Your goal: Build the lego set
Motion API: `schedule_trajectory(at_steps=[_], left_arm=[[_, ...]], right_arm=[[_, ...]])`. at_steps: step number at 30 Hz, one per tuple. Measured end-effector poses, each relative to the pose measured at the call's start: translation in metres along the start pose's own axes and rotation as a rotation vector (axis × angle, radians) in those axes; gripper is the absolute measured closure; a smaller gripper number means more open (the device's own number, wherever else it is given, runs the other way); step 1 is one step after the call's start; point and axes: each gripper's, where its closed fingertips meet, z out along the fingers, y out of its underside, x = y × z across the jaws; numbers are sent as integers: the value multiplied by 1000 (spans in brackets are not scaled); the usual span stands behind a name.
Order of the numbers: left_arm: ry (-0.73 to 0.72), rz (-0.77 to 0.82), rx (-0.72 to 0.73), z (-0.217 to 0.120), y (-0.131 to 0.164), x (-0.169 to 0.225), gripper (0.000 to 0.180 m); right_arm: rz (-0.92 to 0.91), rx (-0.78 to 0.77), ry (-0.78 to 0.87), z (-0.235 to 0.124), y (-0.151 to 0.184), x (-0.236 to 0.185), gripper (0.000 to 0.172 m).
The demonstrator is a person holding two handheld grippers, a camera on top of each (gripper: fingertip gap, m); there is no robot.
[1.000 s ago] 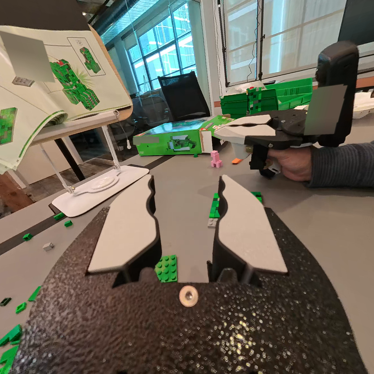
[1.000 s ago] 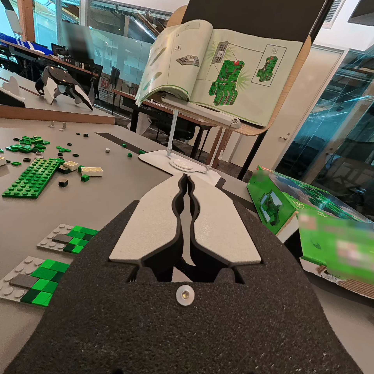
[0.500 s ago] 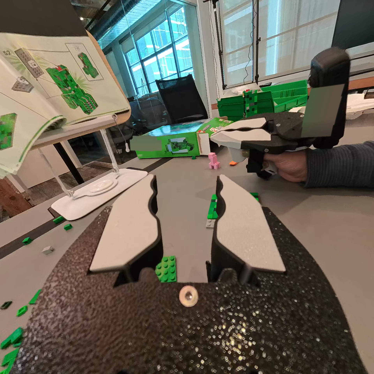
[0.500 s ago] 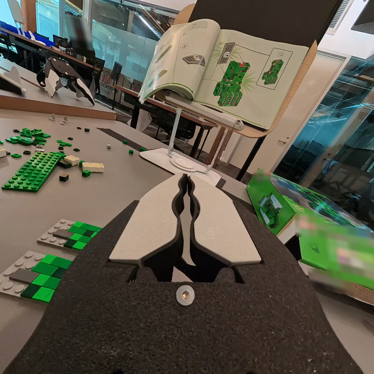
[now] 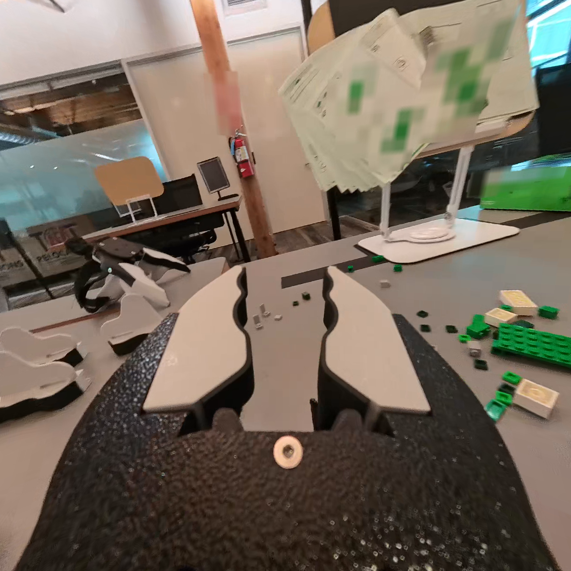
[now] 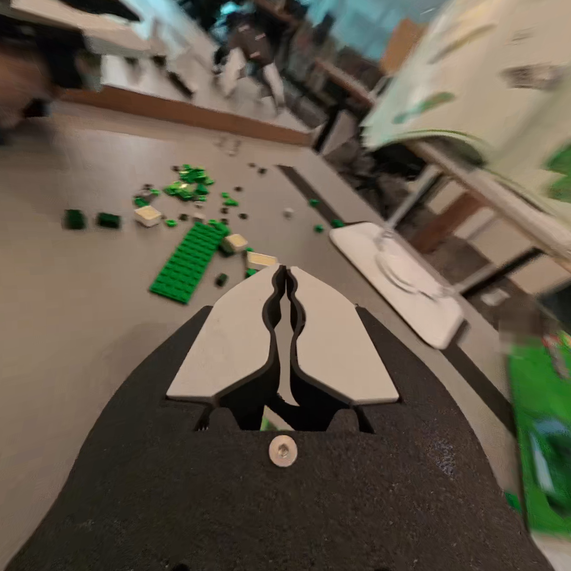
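My left gripper (image 5: 283, 278) is open and empty above the grey table (image 5: 278, 386). Small grey pieces (image 5: 262, 313) and dark green studs (image 5: 301, 298) lie on the table beyond its fingertips. A long green plate (image 5: 531, 343) with cream bricks (image 5: 518, 298) and small green pieces sits to its right. My right gripper (image 6: 285, 272) is shut with nothing seen between its pads. It hovers over the table near the same green plate (image 6: 188, 262) and a cream brick (image 6: 261, 259). The right wrist view is blurred by motion.
An open instruction booklet (image 5: 401, 102) stands on a white stand (image 5: 438, 238) at the back right; its base also shows in the right wrist view (image 6: 395, 281). A green box (image 6: 543, 432) lies right. Spare gripper parts (image 5: 123, 278) and white blocks (image 5: 34, 380) rest at the left.
My left gripper has swung left to face the booklet stand and loose bricks, and its jaws have narrowed somewhat. My right gripper has swung left and tilted down fast, staying shut.
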Motion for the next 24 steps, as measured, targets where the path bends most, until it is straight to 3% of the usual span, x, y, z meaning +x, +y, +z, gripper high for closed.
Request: schedule_trajectory(at_steps=[5,8,13,15,19,24], left_arm=[[27,-14,-1,-1,1,1,137],[31,16,5,-1,-1,5,138],[9,15,-5,1,1,2,140],[-10,-11,-2,0,1,-4,141],[-50,-66,8,-3,1,-18,141],[-61,-107,14,-5,2,-24,142]], right_arm=[[-70,-123,-346,75,-50,-33,166],[-34,-276,-560,124,-65,-53,159],[370,-638,-743,189,-64,-80,160],[456,-763,-775,203,-61,-91,162],[382,-1052,-710,211,-30,-97,168],[369,-1113,-721,218,-29,-105,172]])
